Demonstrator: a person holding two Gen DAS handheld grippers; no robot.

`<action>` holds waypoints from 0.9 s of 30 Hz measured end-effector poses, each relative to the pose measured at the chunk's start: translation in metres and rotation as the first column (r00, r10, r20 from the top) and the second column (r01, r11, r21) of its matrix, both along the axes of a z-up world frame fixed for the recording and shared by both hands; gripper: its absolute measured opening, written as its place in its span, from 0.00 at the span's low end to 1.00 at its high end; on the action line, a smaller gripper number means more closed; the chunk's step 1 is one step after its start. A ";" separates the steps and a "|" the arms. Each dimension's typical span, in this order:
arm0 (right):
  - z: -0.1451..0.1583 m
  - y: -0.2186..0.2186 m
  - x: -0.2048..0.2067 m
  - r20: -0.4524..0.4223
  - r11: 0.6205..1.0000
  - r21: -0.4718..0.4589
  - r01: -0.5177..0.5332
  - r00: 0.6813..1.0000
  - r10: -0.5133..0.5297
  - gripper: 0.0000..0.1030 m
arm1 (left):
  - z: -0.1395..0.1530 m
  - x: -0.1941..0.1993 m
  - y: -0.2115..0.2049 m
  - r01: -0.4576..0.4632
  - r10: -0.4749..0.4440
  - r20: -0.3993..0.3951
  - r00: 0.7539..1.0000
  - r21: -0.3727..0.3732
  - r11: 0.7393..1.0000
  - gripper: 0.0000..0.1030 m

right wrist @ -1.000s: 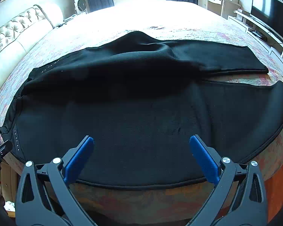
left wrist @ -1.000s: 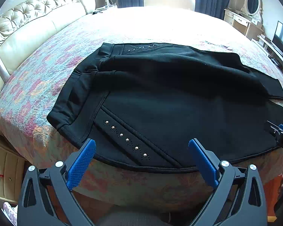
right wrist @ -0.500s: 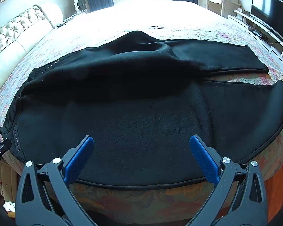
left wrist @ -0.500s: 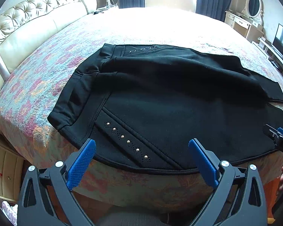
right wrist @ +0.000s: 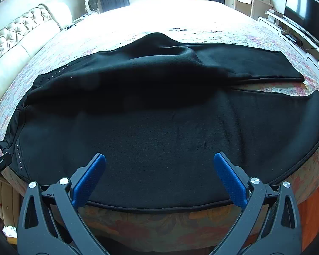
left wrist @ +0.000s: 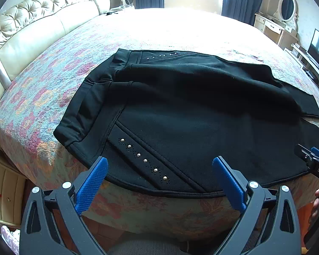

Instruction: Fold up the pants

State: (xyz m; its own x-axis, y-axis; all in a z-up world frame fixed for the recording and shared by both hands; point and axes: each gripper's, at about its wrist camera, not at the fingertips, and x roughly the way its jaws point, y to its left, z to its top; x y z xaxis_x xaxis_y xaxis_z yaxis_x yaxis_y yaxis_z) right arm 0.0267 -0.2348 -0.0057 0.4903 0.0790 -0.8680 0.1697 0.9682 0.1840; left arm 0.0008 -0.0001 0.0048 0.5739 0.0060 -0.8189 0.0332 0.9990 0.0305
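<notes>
Lying spread across the near edge of the bed [left wrist: 53,68], the black pants [left wrist: 202,116] stretch sideways ahead of both claws, waistband off to the left of the left claw [left wrist: 159,176] and the leg ends out to the right of the right claw [right wrist: 159,174]. Each claw hangs just short of the near side seam with its blue pads wide apart, gripping nothing. A line of metal studs [left wrist: 142,159] runs diagonally just ahead of the left claw, between its pads. The far leg lies rumpled, with a raised hump beyond the right claw.

The cloth looks thick, soft and fleecy: limp, likely light enough to lift easily, prone to sag and drag on the floral bedspread rather than slide. It should bunch readily between the pads. Good holds seem to be the piped near seam directly ahead of each claw, taking both layers, so the near leg can be carried over onto the far one.
</notes>
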 end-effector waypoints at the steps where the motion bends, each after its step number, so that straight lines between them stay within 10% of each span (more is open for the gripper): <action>1: 0.000 0.000 0.000 0.000 1.000 0.001 0.000 1.000 0.000 0.98 | 0.000 0.000 0.000 0.000 0.000 -0.001 1.000 0.000 1.000 0.96; 27: -0.006 0.004 0.004 -0.021 0.999 0.024 -0.022 1.000 0.022 0.98 | -0.003 0.001 0.002 -0.003 0.003 -0.012 1.000 0.012 1.000 0.96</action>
